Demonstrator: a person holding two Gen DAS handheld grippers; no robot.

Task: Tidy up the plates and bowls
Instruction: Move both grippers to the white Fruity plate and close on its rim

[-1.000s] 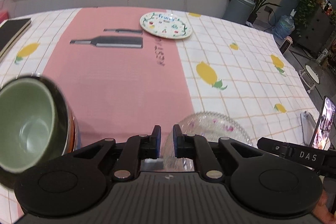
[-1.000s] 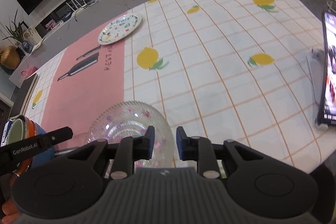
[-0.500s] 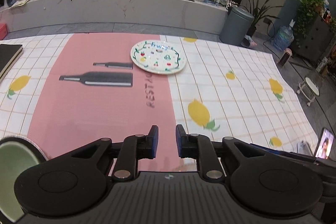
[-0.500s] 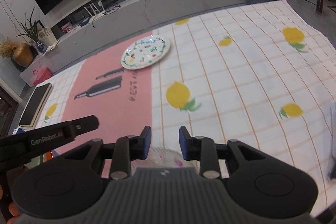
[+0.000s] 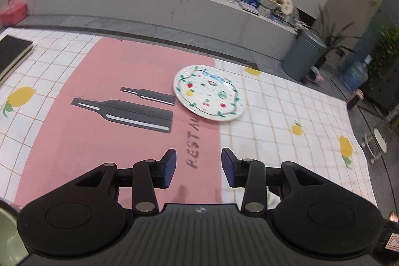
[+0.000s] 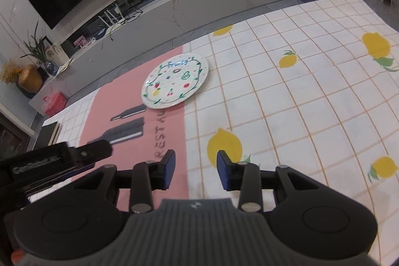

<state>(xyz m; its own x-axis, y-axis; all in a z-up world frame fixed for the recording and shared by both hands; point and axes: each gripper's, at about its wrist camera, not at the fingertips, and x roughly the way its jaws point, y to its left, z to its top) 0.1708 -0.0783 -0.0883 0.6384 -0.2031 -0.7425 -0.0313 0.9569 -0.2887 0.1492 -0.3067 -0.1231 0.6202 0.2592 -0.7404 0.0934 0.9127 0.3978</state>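
A white plate with fruit drawings [image 5: 210, 93] lies flat on the tablecloth near the far edge, where the pink panel meets the checked part; it also shows in the right wrist view [image 6: 175, 80]. My left gripper [image 5: 198, 170] is open and empty, above the pink panel well short of the plate. My right gripper [image 6: 195, 172] is open and empty, to the right of the left one, whose body [image 6: 49, 161] shows at its left. A green bowl's rim [image 5: 7, 228] peeks in at the bottom left of the left wrist view.
The tablecloth [image 6: 299, 104] has lemon prints and a pink panel with printed bottles [image 5: 124, 114]. A black notebook [image 5: 12, 51] lies at the far left edge. Beyond the table stand a grey counter [image 5: 174, 6] and a bin [image 5: 303, 54].
Both grippers have opened from nearly shut and moved up and forward toward the fruit plate. The glass plate and the green bowl have dropped out of view below them.
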